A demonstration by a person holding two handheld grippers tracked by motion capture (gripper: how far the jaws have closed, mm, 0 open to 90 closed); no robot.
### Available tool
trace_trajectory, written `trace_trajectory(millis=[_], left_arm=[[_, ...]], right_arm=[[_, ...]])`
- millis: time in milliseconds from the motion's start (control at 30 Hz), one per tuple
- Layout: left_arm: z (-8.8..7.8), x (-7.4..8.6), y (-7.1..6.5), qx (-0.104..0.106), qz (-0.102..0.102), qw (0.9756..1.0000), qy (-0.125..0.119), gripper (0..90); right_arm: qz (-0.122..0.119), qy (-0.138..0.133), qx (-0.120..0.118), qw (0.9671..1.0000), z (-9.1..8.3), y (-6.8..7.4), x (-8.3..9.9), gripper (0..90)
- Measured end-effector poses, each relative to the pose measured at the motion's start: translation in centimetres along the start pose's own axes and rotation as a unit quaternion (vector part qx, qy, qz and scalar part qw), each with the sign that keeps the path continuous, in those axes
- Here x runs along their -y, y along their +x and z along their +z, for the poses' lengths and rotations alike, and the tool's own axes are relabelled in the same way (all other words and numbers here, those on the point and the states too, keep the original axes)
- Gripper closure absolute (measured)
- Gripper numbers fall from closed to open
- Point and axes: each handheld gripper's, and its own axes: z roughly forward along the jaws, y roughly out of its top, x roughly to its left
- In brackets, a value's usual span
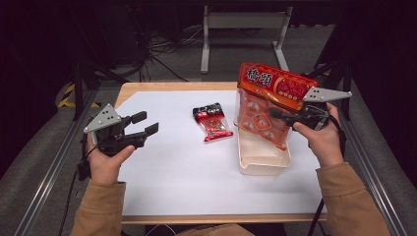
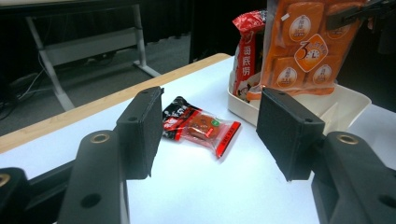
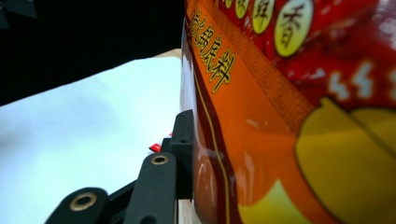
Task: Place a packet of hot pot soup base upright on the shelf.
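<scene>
Big orange bag held upright in the white tray

The left gripper (image 1: 145, 124) hovers over the white table (image 1: 172, 167), jaws apart and empty. The small red packet (image 1: 212, 122) lies flat in the middle. The right gripper (image 1: 276, 115) clamps the big orange bag (image 1: 273, 101), whose bottom stands in the tray (image 1: 263, 160).

White sheet (image 1: 172, 172) over pale wood tabletop (image 1: 167, 86). Cream tray (image 1: 263, 160) as landmark. Standing in tray: big orange and red bag (image 1: 268, 105), yellow characters and a gold fret border, clear front over orange packets with white round labels. Behind that bag in tray: red pouch (image 2: 246, 51), yellow lettering. Left of tray, flat on the white: small sachet (image 1: 212, 122), black top with red print, clear middle over red-orange filling, red edges. Far left of tray: black left gripper (image 1: 140, 129), grey dotted plate. At tray: black right gripper (image 1: 275, 115), plain grey plate. Mustard sleeves (image 1: 101, 209).
</scene>
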Motion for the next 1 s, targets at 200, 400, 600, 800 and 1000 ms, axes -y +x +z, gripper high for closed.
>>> trace_trajectory(millis=[200,400,600,800,1000], left_arm=[[0.1,0.1,0.1,0.001,-0.001,1.0,0.002,41.0],[0.0,0.2,0.2,0.001,-0.005,1.0,0.0,40.6],[0.0,0.3,0.4,0.002,-0.003,1.0,-0.002,38.7],[0.2,0.4,0.4,-0.002,-0.004,1.0,0.004,36.6],[0.5,0.4,0.3,0.003,0.001,1.0,0.008,35.4]], right_arm=[[0.001,0.008,0.012,0.9999,0.3,0.2,0.6,69.8],[-0.001,0.017,0.013,0.9998,0.8,0.3,1.0,69.8],[-0.001,0.033,0.013,0.9994,1.6,0.4,1.7,69.8],[0.008,0.033,0.02,0.9992,1.8,0.2,2.5,69.8],[0.008,0.033,0.027,0.9991,1.8,0.2,3.1,69.6]])
